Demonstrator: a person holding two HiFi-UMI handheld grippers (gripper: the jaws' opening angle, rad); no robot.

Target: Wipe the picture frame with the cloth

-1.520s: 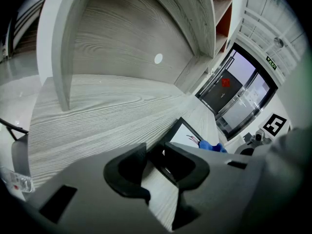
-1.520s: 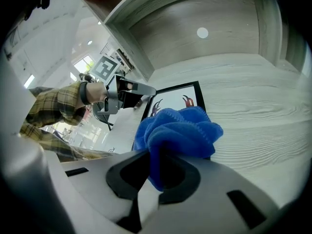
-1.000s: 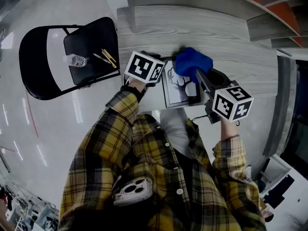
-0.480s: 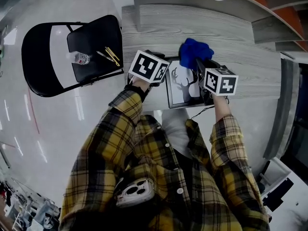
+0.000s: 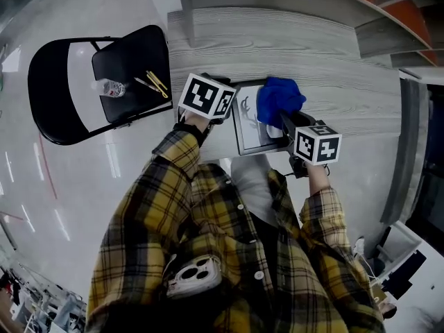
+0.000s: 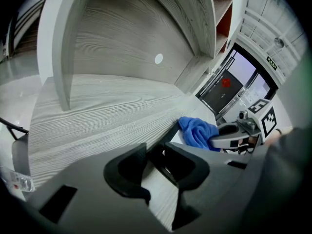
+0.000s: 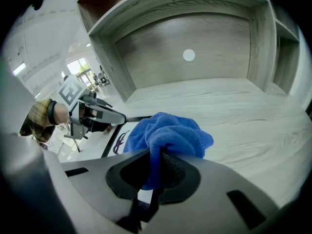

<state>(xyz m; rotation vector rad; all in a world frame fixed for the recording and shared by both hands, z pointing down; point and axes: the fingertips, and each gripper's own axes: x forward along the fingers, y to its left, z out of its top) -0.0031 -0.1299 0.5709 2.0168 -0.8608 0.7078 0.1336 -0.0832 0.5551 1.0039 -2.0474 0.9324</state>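
The picture frame (image 5: 250, 136) lay flat near the front edge of the grey wooden table (image 5: 333, 61), and the left gripper (image 6: 157, 156) was clamped on the frame's dark left border, its jaws drawn in tight on that edge. The right gripper (image 7: 155, 161) had its jaws pinched closed on a fold of the blue cloth (image 7: 168, 130), which bunched up above them and rested on the frame's upper right part, over some of the drawing there. Well to the left of the frame, off the table, stood a black chair (image 5: 132, 54) with a plastic bottle (image 5: 109, 87) on its seat.
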